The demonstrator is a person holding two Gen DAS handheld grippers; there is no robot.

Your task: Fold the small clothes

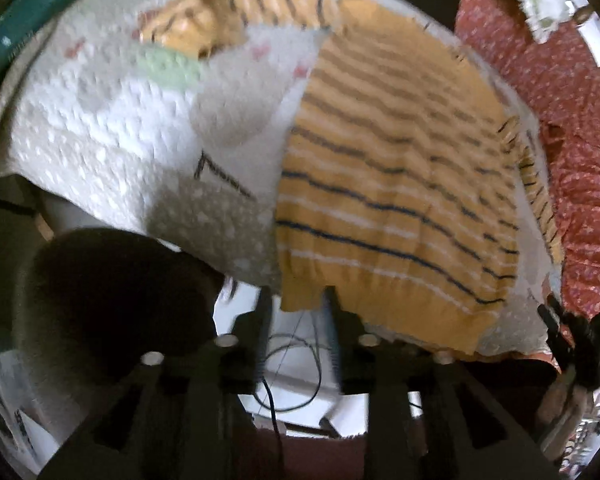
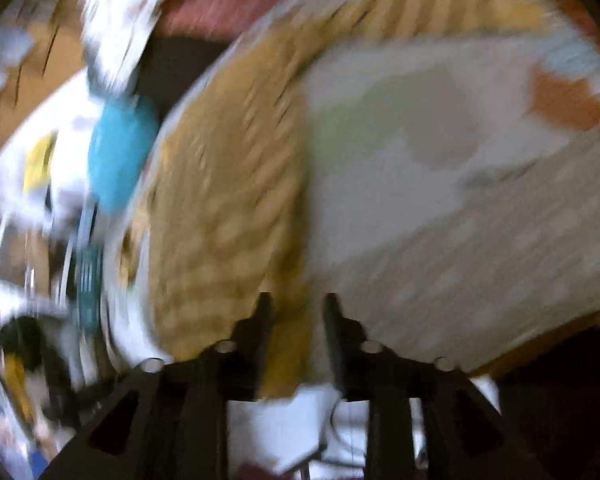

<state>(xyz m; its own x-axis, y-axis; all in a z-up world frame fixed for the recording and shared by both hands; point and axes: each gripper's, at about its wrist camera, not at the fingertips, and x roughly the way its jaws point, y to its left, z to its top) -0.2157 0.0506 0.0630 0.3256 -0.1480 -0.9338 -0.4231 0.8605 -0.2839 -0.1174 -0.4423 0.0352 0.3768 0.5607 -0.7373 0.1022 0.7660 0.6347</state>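
A mustard-yellow knit sweater with navy and white stripes lies on a quilted mat just ahead of the spread left gripper. The right gripper, also spread, straddles its blurred hem. No writing is legible.

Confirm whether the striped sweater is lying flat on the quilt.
Yes, the striped sweater lies spread on the quilt, its hem near the left fingers.

Both wrist views low, close, facing shared sweater.

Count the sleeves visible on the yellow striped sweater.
2: one sleeve bunched at the sweater's far left, another sleeve along its right edge, partly tucked under.
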